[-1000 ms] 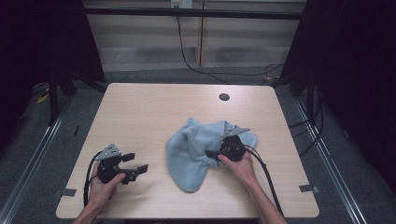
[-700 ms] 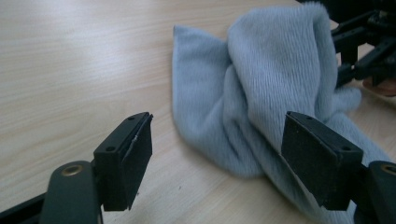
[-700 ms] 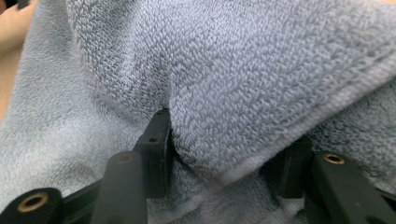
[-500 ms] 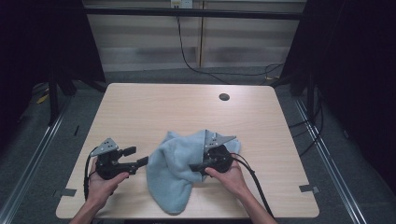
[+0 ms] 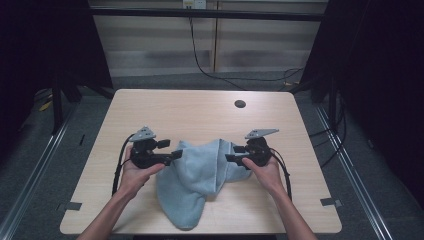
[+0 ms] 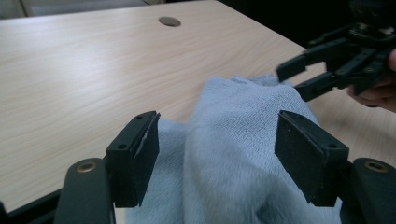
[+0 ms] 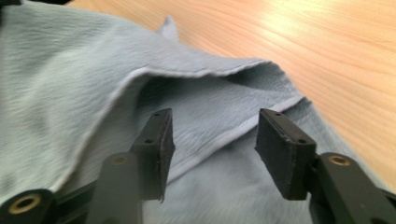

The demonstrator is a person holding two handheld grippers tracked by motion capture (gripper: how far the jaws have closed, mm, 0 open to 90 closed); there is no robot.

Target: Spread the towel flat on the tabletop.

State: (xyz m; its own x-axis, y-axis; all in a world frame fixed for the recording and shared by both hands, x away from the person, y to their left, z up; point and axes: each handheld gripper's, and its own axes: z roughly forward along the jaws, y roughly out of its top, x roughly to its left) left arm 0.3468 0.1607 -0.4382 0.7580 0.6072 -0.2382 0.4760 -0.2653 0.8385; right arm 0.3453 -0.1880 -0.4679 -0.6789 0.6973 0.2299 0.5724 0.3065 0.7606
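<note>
**Cloth between two open grippers**

While the wooden table [image 5: 150,110] lies mostly bare, a light blue cloth [image 5: 200,180] sits crumpled near its front edge, its long axis running toward the person. The left gripper [image 5: 172,156] and right gripper [image 5: 231,158] flank it, pointing inward, both with jaws apart and holding nothing. The right gripper looks nearer, its jaws straddling a folded hem [image 7: 210,140].

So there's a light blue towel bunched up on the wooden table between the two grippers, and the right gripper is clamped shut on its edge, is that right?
Not quite. The right gripper is open, not clamped: the right gripper view shows its jaws spread apart over the towel's hemmed edge. The rest holds: the light blue towel lies bunched on the wooden table between the two grippers.
</note>
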